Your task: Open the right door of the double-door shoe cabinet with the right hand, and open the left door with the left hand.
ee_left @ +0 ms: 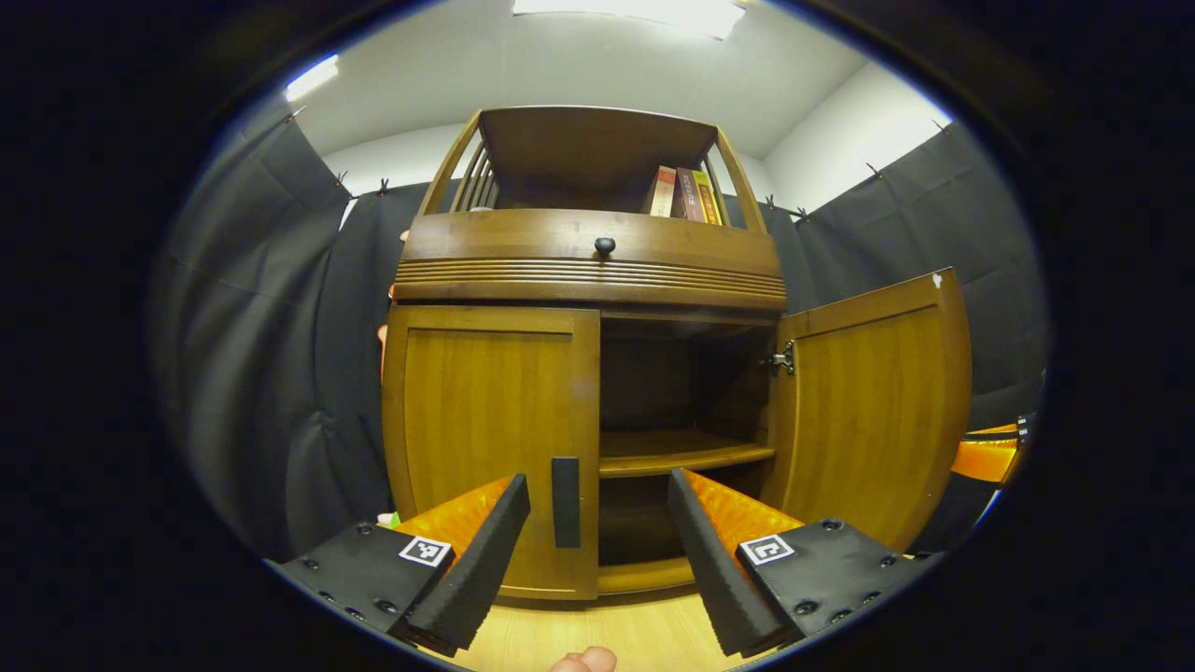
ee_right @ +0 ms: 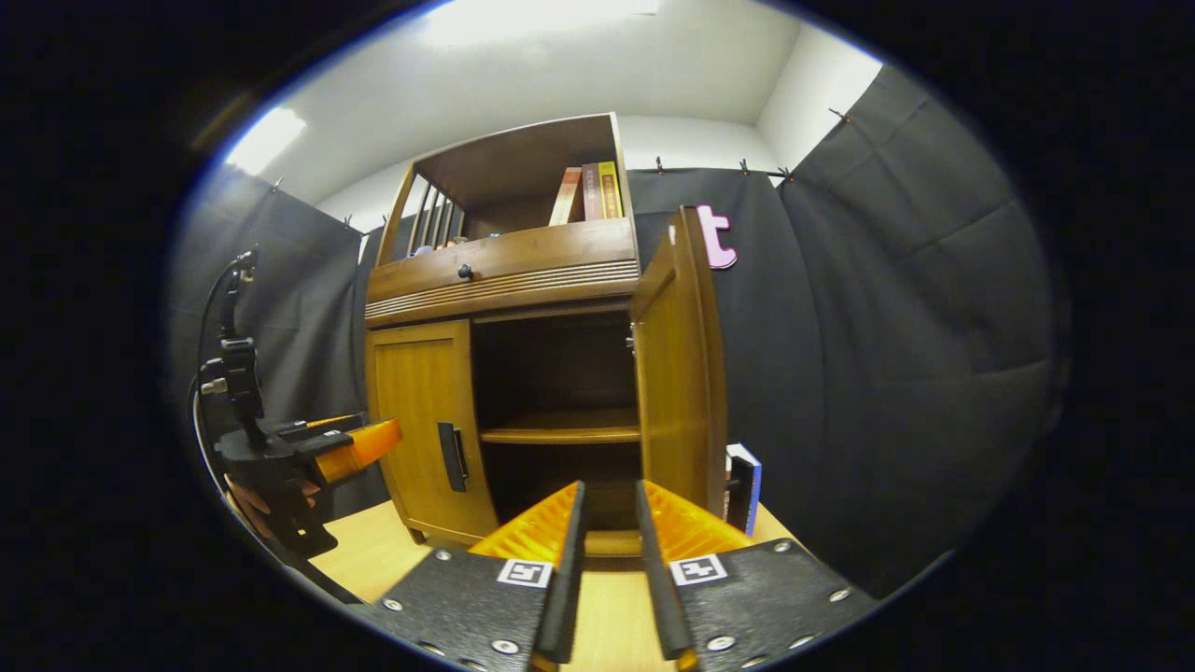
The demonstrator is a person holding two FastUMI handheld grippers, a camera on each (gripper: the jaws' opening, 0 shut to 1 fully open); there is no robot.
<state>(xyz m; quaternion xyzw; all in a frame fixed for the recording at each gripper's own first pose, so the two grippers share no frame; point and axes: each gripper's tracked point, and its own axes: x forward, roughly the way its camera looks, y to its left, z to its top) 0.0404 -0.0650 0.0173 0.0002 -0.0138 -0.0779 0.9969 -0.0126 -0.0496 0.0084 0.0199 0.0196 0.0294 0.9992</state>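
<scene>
The wooden shoe cabinet [ee_left: 588,271] stands straight ahead. Its left door [ee_left: 485,439] is closed, with a dark vertical handle [ee_left: 566,501] at its inner edge. My left gripper [ee_left: 597,490] is open wide, just short of that handle, which lies between the two fingers and is touched by neither. The right door [ee_left: 873,401] is swung out, showing a dark inside with a shelf [ee_left: 681,453]. In the right gripper view the right door [ee_right: 677,373] is seen nearly edge-on. My right gripper [ee_right: 609,495] is in front of the opening, fingers a narrow gap apart, holding nothing.
A drawer with a round knob [ee_left: 605,245] sits above the doors, and books [ee_left: 683,194] lean on the top shelf. A small box [ee_right: 744,485] stands beside the cabinet's right side. A hand holds the left gripper [ee_right: 359,446] at the left. Black cloth walls surround everything.
</scene>
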